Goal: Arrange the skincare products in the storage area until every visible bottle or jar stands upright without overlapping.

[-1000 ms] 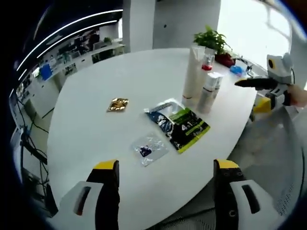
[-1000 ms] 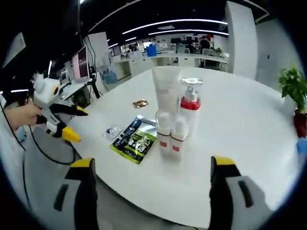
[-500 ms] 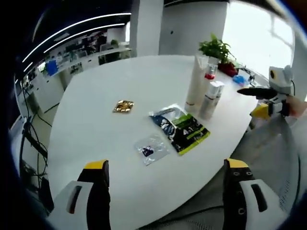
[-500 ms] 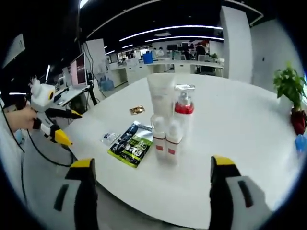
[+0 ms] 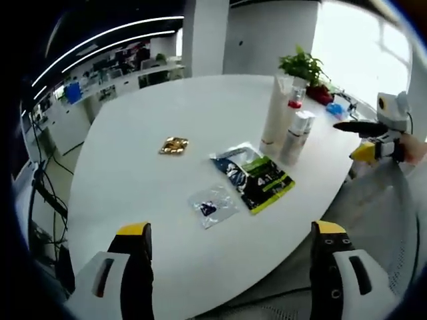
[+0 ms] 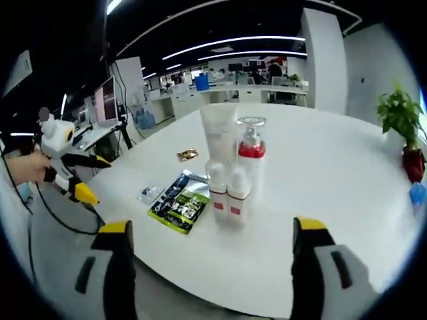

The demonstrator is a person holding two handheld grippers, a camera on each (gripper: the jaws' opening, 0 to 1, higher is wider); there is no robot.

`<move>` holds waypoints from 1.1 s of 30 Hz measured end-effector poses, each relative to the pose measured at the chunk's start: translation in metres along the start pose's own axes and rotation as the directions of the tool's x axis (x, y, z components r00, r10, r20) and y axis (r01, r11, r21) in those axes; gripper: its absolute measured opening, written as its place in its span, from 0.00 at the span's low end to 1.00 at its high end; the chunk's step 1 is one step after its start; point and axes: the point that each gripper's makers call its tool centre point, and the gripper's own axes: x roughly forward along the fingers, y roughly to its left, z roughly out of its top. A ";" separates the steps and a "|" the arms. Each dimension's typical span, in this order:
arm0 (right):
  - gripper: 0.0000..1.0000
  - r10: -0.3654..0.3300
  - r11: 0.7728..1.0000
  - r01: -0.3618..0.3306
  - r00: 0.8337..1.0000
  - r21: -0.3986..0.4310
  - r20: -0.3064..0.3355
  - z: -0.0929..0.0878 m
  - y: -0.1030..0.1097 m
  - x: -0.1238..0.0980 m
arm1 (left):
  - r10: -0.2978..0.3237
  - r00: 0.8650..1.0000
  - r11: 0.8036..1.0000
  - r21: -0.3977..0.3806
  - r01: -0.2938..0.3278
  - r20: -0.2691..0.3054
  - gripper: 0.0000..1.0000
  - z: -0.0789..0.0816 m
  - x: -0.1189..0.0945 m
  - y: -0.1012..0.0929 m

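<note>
In the right gripper view the left gripper (image 6: 81, 177) sits at far left, jaws parted, off the edge of the glossy white round table (image 6: 333, 173); a green foil sachet (image 6: 175, 203) lies flat left of centre, and the upright cluster stands mid-frame: a matte white tube (image 6: 219, 133), a clear pump bottle with red band (image 6: 251, 150), two small white bottles (image 6: 229, 198), apparently touching. The right gripper (image 6: 210, 267) gapes wide, holding nothing, slightly farther back than before. In the left gripper view a crinkled gold packet (image 5: 173, 145) lies upper left
</note>
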 end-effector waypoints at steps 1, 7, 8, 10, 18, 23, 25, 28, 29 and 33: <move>1.00 0.002 1.000 -0.002 1.000 0.001 -0.002 0.000 0.000 0.000 | -0.001 1.000 1.000 -0.001 0.001 0.000 0.97 0.000 0.000 0.000; 1.00 0.004 1.000 -0.004 1.000 0.007 -0.009 -0.002 0.000 0.001 | 0.000 1.000 1.000 0.007 0.000 -0.018 0.97 -0.001 0.003 0.003; 1.00 0.005 1.000 -0.005 1.000 0.008 -0.010 -0.002 0.000 0.001 | 0.000 1.000 1.000 0.008 0.000 -0.020 0.97 -0.001 0.003 0.003; 0.99 0.005 1.000 -0.005 1.000 0.011 -0.011 -0.003 0.000 0.001 | -0.004 1.000 1.000 0.008 0.004 -0.026 0.97 0.000 0.004 0.004; 0.99 0.007 1.000 -0.007 1.000 0.009 -0.023 -0.005 0.000 0.003 | -0.012 0.998 1.000 0.013 0.013 -0.053 0.96 0.004 0.013 0.007; 0.99 0.010 1.000 -0.010 0.999 -0.001 -0.034 -0.007 0.000 0.004 | -0.016 0.998 0.999 0.028 0.018 -0.064 0.96 0.008 0.022 0.011; 0.98 0.010 1.000 -0.010 0.999 0.000 -0.037 -0.008 0.000 0.004 | -0.015 0.997 0.999 0.036 0.018 -0.073 0.96 0.009 0.026 0.013; 0.98 0.010 1.000 -0.010 0.999 0.004 -0.039 -0.008 0.000 0.004 | -0.017 0.997 0.999 0.044 0.020 -0.080 0.96 0.012 0.031 0.016; 0.98 0.010 1.000 -0.010 0.999 0.006 -0.040 -0.008 0.000 0.004 | -0.016 0.996 0.999 0.048 0.020 -0.083 0.96 0.013 0.033 0.017; 0.98 0.009 1.000 -0.008 0.999 0.011 -0.039 -0.008 0.000 0.004 | -0.019 0.995 0.998 0.061 0.025 -0.098 0.96 0.017 0.040 0.023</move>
